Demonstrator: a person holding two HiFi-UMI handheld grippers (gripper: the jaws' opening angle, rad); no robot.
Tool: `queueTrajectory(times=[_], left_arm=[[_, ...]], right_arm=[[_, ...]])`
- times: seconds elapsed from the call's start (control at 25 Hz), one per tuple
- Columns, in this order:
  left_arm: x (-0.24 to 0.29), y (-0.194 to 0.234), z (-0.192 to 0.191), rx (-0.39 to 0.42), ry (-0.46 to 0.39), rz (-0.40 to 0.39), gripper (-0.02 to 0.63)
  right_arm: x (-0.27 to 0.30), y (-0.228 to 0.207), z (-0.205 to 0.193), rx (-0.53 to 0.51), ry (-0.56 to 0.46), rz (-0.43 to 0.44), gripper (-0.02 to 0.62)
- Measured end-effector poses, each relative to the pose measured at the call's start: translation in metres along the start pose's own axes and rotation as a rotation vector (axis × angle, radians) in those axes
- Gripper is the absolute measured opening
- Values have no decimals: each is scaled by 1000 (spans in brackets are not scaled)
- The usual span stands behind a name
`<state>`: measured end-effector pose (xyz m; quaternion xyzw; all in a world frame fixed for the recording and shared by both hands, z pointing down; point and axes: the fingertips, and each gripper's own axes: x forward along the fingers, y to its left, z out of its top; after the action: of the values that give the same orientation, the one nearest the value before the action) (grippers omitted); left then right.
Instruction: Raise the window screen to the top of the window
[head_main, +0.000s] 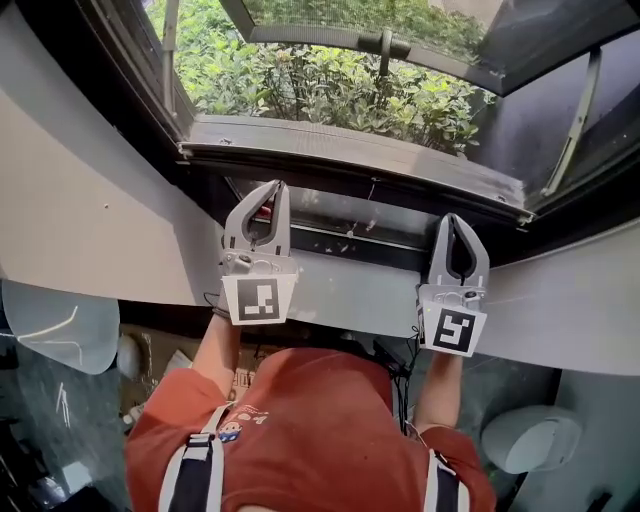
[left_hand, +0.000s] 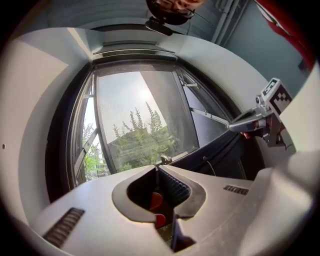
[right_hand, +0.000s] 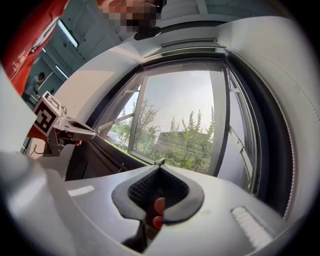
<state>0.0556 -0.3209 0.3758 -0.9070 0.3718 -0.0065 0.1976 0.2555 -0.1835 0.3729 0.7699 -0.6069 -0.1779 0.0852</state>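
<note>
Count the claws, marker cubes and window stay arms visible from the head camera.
claws: 2, left claw and right claw, both shut and empty
marker cubes: 2
window stay arms: 2
Total: 6

shrubs (head_main: 330, 90): green, dense, outdoors | red shirt (head_main: 310, 420): bottom centre | trees (left_hand: 150, 142): against pale sky

Two grippers: left gripper (head_main: 277, 187), right gripper (head_main: 453, 219). Two marker cubes (head_main: 258, 298), one on each. One window (head_main: 340, 150), with one open sash (head_main: 320, 38), one handle (head_main: 385, 44) and two stay arms (head_main: 577, 122), left and right. Two pale rounded objects (head_main: 55, 325), near left and near right. One person (head_main: 300, 420).
</note>
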Motion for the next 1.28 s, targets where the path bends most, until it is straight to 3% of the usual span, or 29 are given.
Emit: queueTrajectory(times=[0.08,0.12,0.2,0.4,0.72,0.88,1.04,1.28], left_arm=[[2,-3,-5,65,16,-17,35],[3,-5,-7,97,25,-27,42],[6,-11,-13,176,41,-55,58],[17,-24,-27,445,92,-135,105],[32,-26,-49,731,188,-221,140],[36,-25,-56,819,218,-239,141],[38,-27,-59,847,233,-253,141],[42,-29,-65,925,270,-293,141]], right_arm=[[5,4,-1,-47,11,40,36],[6,6,-3,-76,25,64,89],[9,8,-9,-148,67,100,96],[16,16,-33,-395,181,173,156],[26,12,-56,-658,262,211,165],[31,11,-66,-727,304,235,165],[34,10,-78,-799,339,251,166],[34,10,-78,-804,343,269,166]])
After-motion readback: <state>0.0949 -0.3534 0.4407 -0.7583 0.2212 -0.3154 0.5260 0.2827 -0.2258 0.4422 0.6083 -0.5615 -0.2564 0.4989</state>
